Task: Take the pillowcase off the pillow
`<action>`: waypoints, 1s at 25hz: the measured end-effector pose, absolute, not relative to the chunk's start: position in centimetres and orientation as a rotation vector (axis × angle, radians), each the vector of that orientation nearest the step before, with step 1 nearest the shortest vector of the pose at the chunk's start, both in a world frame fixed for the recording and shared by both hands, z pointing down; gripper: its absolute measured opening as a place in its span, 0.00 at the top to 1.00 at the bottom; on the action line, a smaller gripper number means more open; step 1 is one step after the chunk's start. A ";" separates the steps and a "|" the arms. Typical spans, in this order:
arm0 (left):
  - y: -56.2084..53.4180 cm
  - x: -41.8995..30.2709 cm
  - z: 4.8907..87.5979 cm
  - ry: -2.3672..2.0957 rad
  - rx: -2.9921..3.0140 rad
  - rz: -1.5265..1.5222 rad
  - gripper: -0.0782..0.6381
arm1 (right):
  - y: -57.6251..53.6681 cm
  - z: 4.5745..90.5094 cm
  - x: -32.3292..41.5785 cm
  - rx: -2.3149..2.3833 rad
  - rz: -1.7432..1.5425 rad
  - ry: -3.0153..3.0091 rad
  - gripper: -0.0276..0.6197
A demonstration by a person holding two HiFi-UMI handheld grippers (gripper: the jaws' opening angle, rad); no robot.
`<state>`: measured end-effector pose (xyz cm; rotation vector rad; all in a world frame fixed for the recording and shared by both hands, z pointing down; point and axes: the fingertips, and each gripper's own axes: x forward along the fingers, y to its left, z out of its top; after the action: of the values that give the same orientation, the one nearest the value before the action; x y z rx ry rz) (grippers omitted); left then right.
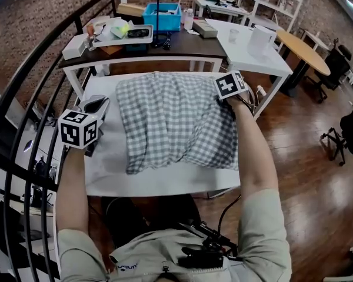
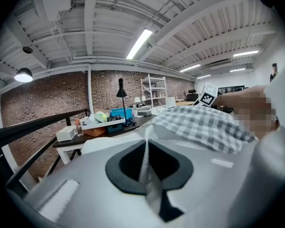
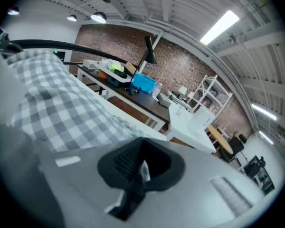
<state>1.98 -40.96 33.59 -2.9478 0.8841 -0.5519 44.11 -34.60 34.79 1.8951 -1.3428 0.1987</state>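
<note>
arms in pale short sleeves are stretching forward over a white rectangular surface (image 1: 106, 178), each carrying a hand-held gripper with a black-and-white marker cube on it. the left hand-held gripper (image 2: 146, 160) is sitting just beside the left edge of the pillow, over bare surface and apart from the cloth. its jaws are pressing fully together. a thin pale line is showing along their seam, and i cannot tell whether it is cloth.

the pillow is lying flat in the middle of the surface, fully inside its grey-and-white checked cloth pillowcase (image 1: 176, 122), so nothing is coming off yet. the right hand-held gripper (image 3: 142, 160) is hovering at the far right corner of the pillow, jaws likewise together, with only a small pale fleck between them that is too blurred to name. beyond the surface, a dark desk (image 1: 182, 44) is carrying a blue plastic bin (image 1: 163, 16) and a black lamp.

several things could be going wrong from here. jaws this tight are taking no cloth, so a pull now would probably be sliding off. a deep pinch could be catching the stuffing along with the case and dragging the whole pillow over the near edge. which end of the case is open is not showing, so the wrong end may be getting pulled.
</note>
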 end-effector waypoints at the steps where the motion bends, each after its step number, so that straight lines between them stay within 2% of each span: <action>1: -40.9 2.3 33.8 0.877 -2.933 -0.552 0.86 | -34.5 34.6 43.8 1.908 0.185 -1.364 0.95; 5: -38.9 2.1 32.1 0.830 -2.867 -0.529 0.73 | -31.2 32.0 42.5 2.030 0.175 -1.395 0.85; 6: -37.5 1.8 31.8 0.798 -2.857 -0.527 0.68 | -30.2 31.2 41.1 2.042 0.140 -1.457 0.84; 11: -29.5 0.5 33.5 0.565 -2.795 -0.634 0.59 | -23.2 29.1 30.8 1.962 -0.053 -1.752 0.77; 17: -26.1 0.3 37.8 0.480 -2.795 -0.740 0.52 | -17.0 32.8 22.0 1.891 -0.059 -1.852 0.71; 25: -26.1 0.9 40.8 0.557 -2.814 -0.774 0.52 | -16.2 39.2 19.4 1.798 0.031 -1.770 0.70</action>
<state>0.91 -26.06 40.84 -2.8144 0.5573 -0.7739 19.38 -16.17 39.17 1.7978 -1.7705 0.0313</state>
